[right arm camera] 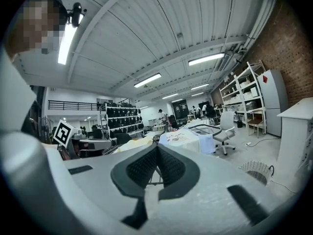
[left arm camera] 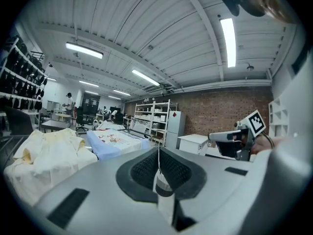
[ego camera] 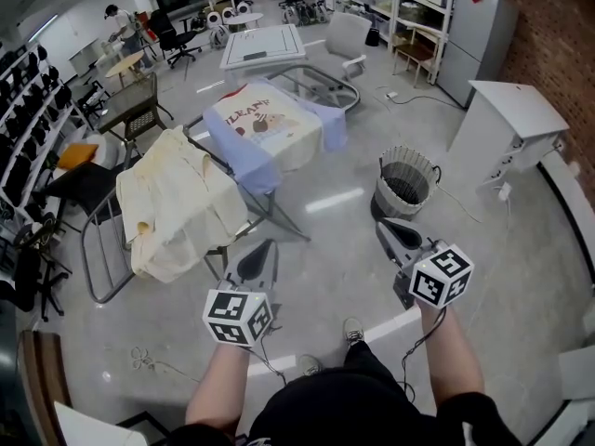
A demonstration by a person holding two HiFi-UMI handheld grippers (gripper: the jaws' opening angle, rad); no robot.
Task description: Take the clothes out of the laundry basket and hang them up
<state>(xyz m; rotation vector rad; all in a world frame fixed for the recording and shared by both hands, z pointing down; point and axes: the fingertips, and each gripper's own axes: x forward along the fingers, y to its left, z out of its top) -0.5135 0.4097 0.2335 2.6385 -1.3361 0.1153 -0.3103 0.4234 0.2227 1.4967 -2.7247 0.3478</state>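
Note:
A folding drying rack (ego camera: 279,207) carries a cream shirt (ego camera: 177,203) on its left side and a light-blue T-shirt with a printed front (ego camera: 265,128) on its far side. The round white laundry basket (ego camera: 406,182) stands on the floor to the right, and I see no clothes in it. My left gripper (ego camera: 258,254) hovers just short of the rack, shut with nothing in it. My right gripper (ego camera: 389,229) hangs near the basket, also shut and empty. The left gripper view shows both shirts (left arm camera: 44,155) (left arm camera: 115,141). The basket (right arm camera: 257,170) appears in the right gripper view.
A white cabinet (ego camera: 509,124) stands right of the basket, with a grey locker (ego camera: 474,35) and shelves behind it. An office chair (ego camera: 346,35) and a white table (ego camera: 263,46) sit beyond the rack. Racks of dark items line the left wall. A person (ego camera: 121,26) stands far back.

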